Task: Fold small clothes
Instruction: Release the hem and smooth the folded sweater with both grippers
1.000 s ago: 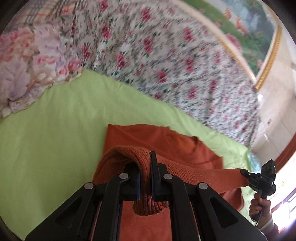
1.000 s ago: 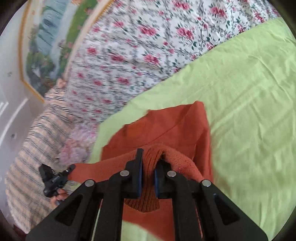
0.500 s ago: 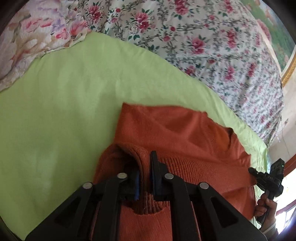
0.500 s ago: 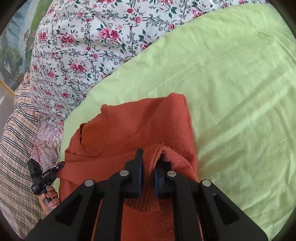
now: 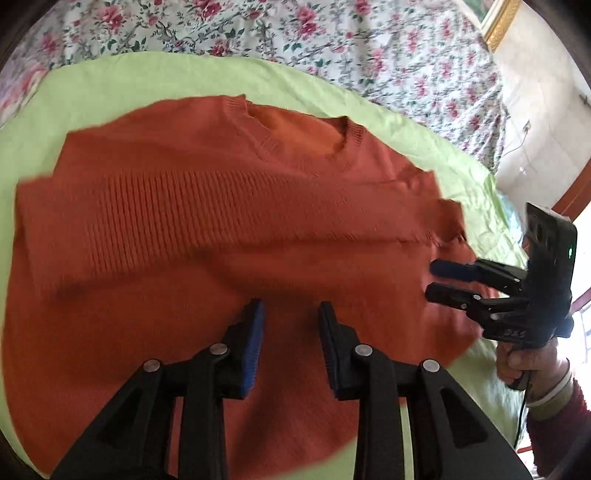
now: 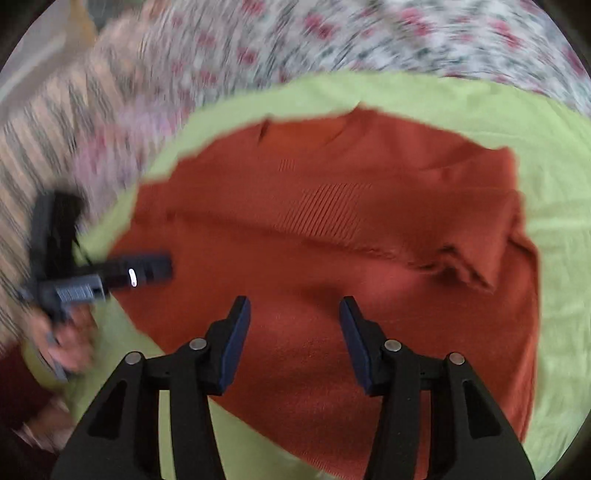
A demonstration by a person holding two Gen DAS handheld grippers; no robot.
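An orange knit sweater (image 5: 229, 229) lies on the light green sheet (image 5: 110, 85), its ribbed hem folded up across the body below the neckline (image 5: 295, 136). It also shows in the right wrist view (image 6: 332, 236). My left gripper (image 5: 290, 317) is open and empty just above the sweater's folded lower part. My right gripper (image 6: 293, 314) is open and empty over the same fold. The right gripper also shows in the left wrist view (image 5: 439, 280), at the sweater's right edge. The left gripper shows blurred in the right wrist view (image 6: 140, 273).
A floral quilt (image 5: 295, 33) lies beyond the green sheet. A striped cloth (image 6: 44, 140) is at the left in the right wrist view. A gold picture frame (image 5: 498, 22) and pale wall are at the upper right. The person's hand (image 5: 528, 362) holds the right gripper.
Both grippers were shut on the sweater's ribbed hem and carried it forward over the body. Now both have opened and let go; the hem lies folded on the sweater.
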